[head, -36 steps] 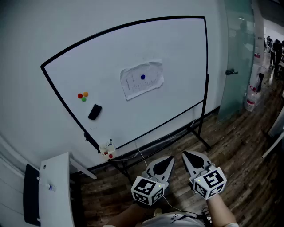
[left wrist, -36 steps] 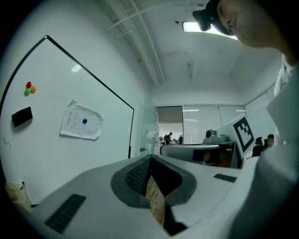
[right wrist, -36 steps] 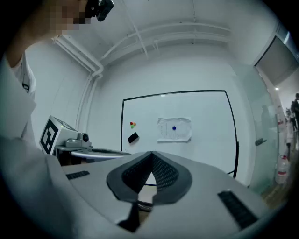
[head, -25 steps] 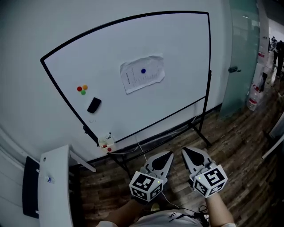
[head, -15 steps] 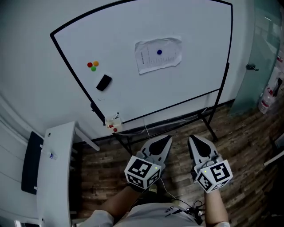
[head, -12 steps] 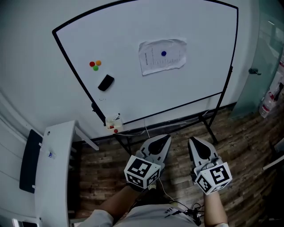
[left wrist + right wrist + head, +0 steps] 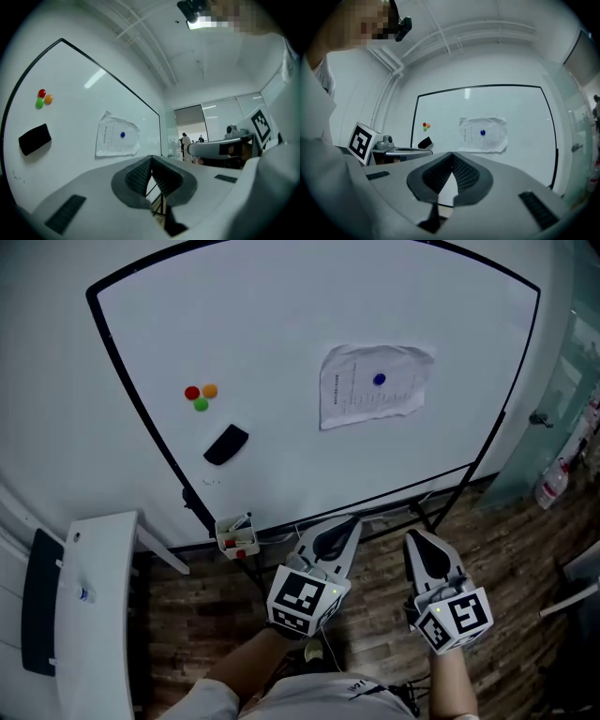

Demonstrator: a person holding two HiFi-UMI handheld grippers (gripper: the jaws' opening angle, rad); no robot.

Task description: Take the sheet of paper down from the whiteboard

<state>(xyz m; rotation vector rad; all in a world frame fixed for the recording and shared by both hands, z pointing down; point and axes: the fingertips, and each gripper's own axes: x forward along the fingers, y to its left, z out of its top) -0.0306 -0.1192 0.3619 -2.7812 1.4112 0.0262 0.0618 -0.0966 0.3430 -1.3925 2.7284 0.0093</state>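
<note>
A crumpled sheet of paper (image 7: 373, 385) hangs on the whiteboard (image 7: 281, 324), pinned by a blue magnet (image 7: 379, 379). It also shows in the left gripper view, paper (image 7: 116, 139), and in the right gripper view, paper (image 7: 483, 134). My left gripper (image 7: 349, 526) and right gripper (image 7: 413, 540) are held low in front of the board, both shut and empty, well short of the paper. They point level at the board.
Red, orange and green magnets (image 7: 200, 395) and a black eraser (image 7: 226, 443) sit on the board's left half. A small marker holder (image 7: 236, 538) hangs at its lower edge. A white table (image 7: 94, 615) stands at left, a glass door (image 7: 562, 409) at right.
The board has come closer and fills more of the head view; the paper now lies further right. Both grippers moved forward toward the board, still shut.
</note>
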